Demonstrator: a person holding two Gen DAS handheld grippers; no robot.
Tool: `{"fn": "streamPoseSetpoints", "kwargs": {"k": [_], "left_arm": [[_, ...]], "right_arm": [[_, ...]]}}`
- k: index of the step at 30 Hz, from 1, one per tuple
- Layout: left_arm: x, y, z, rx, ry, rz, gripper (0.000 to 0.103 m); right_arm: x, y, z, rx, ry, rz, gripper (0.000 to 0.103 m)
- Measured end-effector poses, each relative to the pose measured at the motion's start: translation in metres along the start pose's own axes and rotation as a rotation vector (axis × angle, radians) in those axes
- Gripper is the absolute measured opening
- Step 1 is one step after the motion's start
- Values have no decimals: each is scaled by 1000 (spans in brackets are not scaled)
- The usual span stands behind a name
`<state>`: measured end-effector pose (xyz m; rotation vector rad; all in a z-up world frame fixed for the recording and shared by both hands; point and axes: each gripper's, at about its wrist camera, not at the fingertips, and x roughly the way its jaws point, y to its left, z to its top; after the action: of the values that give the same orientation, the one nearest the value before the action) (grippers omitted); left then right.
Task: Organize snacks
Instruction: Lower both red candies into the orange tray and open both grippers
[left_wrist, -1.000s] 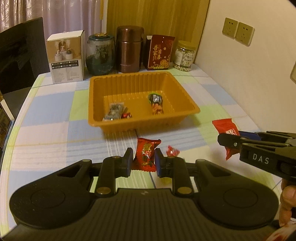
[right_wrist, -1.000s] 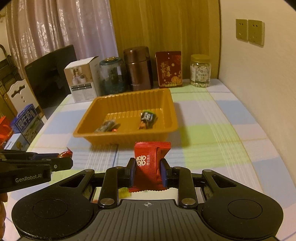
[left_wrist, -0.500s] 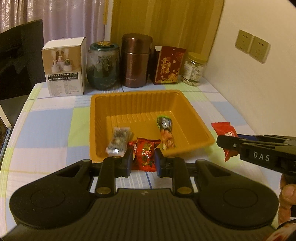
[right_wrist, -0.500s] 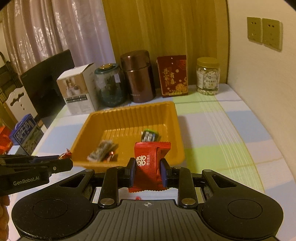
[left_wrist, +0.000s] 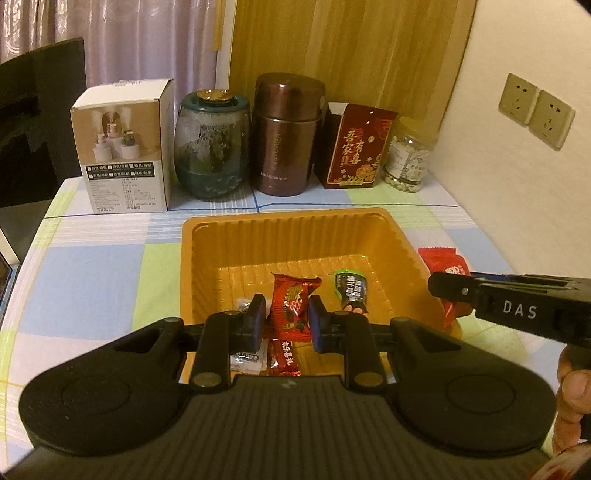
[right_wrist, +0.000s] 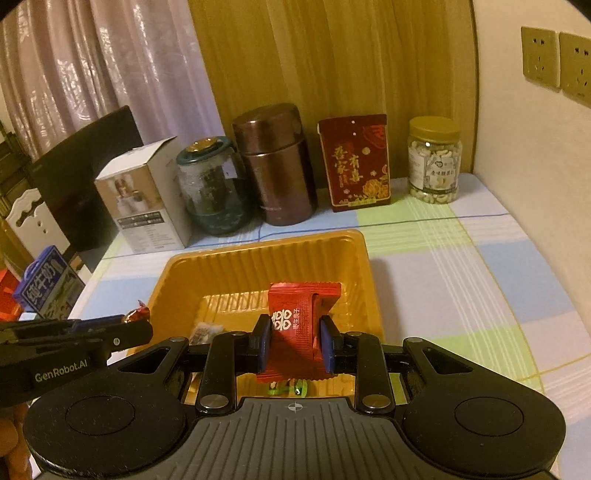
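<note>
Tabletop (left_wrist: 103, 280), checked cloth: a row of containers stands along the far edge, namely a white carton (left_wrist: 125, 147), a green-lidded glass jar (left_wrist: 212, 147), a brown canister (left_wrist: 286, 136), a red gift box (left_wrist: 356, 146) and a jar of nuts (left_wrist: 408, 158).

Orange tray (left_wrist: 288, 229): sits near the middle of the tabletop, open side up. It already holds a green-ended snack (left_wrist: 351, 286), a pale wrapped piece (left_wrist: 247, 356) and a small red packet (left_wrist: 284, 356) at its near wall.

Left claw (left_wrist: 287, 319): closed on a dark red candy (left_wrist: 291, 304), held above the near half of the tray.

Right claw (right_wrist: 295, 341): closed on a red sachet (right_wrist: 295, 317) with white print, also over the tray, toward its right side.

Step in hand, by judgement: delivery of both snacks, carried to the drop point. The next move calls for parting each claw so the piece falls inside the walls, not onto the rim.

Obscured: each claw body hides the tray's near rim. Wrapper print is too small to read. A green item (right_wrist: 291, 387) beneath the sachet is mostly cut off.
</note>
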<state>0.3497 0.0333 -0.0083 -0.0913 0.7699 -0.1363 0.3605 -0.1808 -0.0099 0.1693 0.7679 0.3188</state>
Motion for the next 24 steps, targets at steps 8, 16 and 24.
{"fn": "streamPoseSetpoints", "kwargs": {"k": [8,16,24], "left_arm": [[24,0,2,-9,13,-21,22],[25,5,0,-11,18,-11,38],[21,13,-8,-11,37,19,38]], "right_arm": [[13,-5,-4,24,19,1,28],[16,-12,-7,36,25,-3,28],[15,-16,-6,47,22,-11,28]]}}
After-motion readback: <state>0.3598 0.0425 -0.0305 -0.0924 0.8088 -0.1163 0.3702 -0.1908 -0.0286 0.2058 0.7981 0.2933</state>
